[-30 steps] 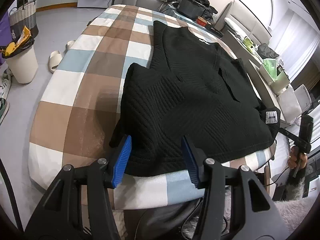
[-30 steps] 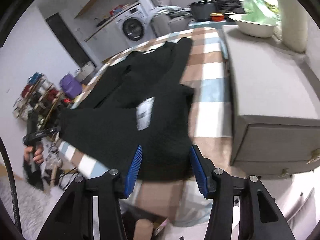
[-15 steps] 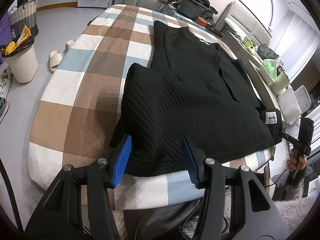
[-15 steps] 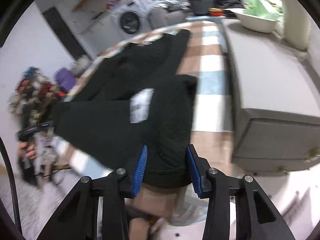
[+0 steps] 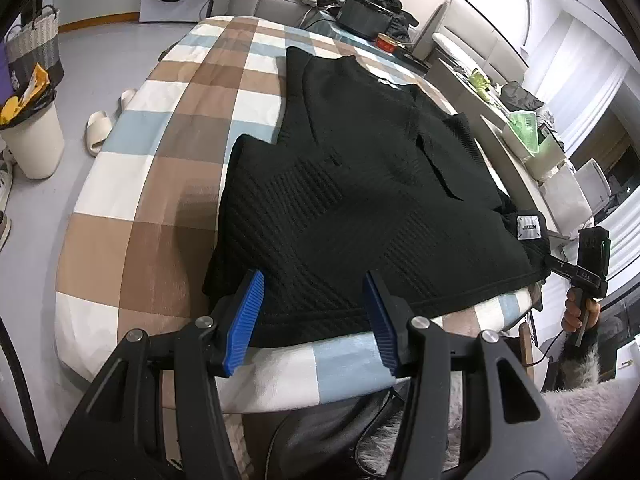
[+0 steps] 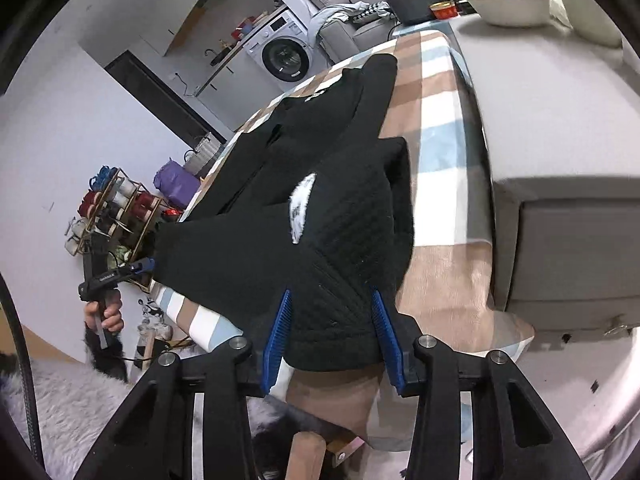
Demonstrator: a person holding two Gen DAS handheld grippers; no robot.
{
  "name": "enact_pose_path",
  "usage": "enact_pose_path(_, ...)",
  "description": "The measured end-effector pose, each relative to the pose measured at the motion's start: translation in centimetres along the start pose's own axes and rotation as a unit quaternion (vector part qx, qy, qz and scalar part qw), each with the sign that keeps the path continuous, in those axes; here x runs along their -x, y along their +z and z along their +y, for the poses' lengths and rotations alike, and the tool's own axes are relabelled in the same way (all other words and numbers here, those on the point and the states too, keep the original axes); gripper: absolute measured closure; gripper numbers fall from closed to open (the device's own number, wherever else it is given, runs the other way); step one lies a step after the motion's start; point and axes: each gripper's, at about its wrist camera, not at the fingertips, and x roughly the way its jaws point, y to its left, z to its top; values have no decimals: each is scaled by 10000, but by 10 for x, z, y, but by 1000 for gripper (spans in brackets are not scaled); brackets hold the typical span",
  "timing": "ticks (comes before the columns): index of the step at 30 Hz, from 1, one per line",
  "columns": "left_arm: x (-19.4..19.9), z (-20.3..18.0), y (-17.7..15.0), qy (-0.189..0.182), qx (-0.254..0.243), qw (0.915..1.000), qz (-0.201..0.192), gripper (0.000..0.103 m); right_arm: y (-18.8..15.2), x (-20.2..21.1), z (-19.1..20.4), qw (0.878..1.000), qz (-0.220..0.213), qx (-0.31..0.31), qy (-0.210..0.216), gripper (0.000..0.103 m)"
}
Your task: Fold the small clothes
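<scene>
Ahead of both grippers stretches a table [image 5: 168, 216] under a checked cloth, with a black sweater [image 5: 360, 208] spread across it, near hem at the fingertips and neck far off.

Looks like the bottom-up fold: carrying the hem away towards the neck.

Left gripper [image 5: 314, 320]: released, pads standing apart either side of the hem's left corner, the knit lying flat and unpinched between them. Right gripper [image 6: 330, 332]: grasping the sweater at the hem's right corner. Has just been closing its jaws, with a thick bunch of knit between them and creases fanning out from the grip. Just beyond that grip shows a white label [image 6: 302, 212], tilted with the raised cloth.

Probably best to close the left pads on both layers before lifting, then raise the two corners together and level, so the hem travels straight and the fold line lands square. Worth keeping the hem taut between the hands, since a heavy knit likely sags in the middle.

Right of the right gripper stands a grey cabinet [image 6: 560, 128] hard against the table: little room to swing outward there. Plenty of bare cloth left of the left gripper. Just under both grippers runs the table's near edge, so drag upward and forward, not back.
</scene>
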Motion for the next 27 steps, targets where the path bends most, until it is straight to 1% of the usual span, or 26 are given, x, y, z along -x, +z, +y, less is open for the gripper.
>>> enact_pose_path(3,-2,0,0,15,-10,10000,21,55,-3,-1,-6,9998,49,-128,-162,60)
enact_pose_path(5,-3,-1,-1,22,-23,10000,26,55,-3,-2,-4,9994,-29,-84,-342,70)
enact_pose_path(7,-3,0,-1,41,-21,10000,34,55,-3,-4,4,9989,-65,33,-467,82)
enact_pose_path(8,-3,0,-1,39,-14,10000,31,55,0,-3,5,9987,-133,78,-488,84)
enact_pose_path(9,-3,0,-1,38,-10,10000,31,55,0,1,11,9985,-276,188,-437,89)
enact_pose_path(10,-3,0,-1,37,-22,10000,32,55,1,7,14,9981,-405,283,-361,91)
enact_pose_path(13,-3,0,-1,23,-8,10000,23,55,3,20,40,9954,-697,637,170,91)
enact_pose_path(15,-6,1,-1,14,15,10000,40,55,4,19,61,9928,-701,915,313,91)
enact_pose_path(16,-7,1,-1,19,15,10000,53,55,5,13,70,9923,-598,1057,235,90)
enact_pose_path(17,-7,1,-2,19,7,10000,64,55,6,5,77,9917,-460,1198,14,90)
enact_pose_path(18,-8,1,-2,13,-4,10000,75,55,6,-6,80,9910,-304,1273,-266,87)
enact_pose_path(19,-8,1,-3,2,-14,10000,78,55,7,-14,79,9914,-175,1238,-393,83)
enact_pose_path(21,-6,2,-3,-21,-10,10000,69,55,7,-26,69,9937,128,1004,-485,82)
enact_pose_path(23,-4,4,-3,-15,29,10000,48,55,7,-27,62,9950,248,856,-458,81)
enact_pose_path(24,-4,5,-3,-12,39,10000,46,55,7,-22,61,9946,260,871,-502,76)
enact_pose_path(25,-4,5,-3,-20,49,10000,45,54,7,-18,60,9939,263,903,-574,66)
enact_pose_path(27,-6,6,-4,-34,57,10000,48,54,3,-9,56,9922,287,943,-769,55)
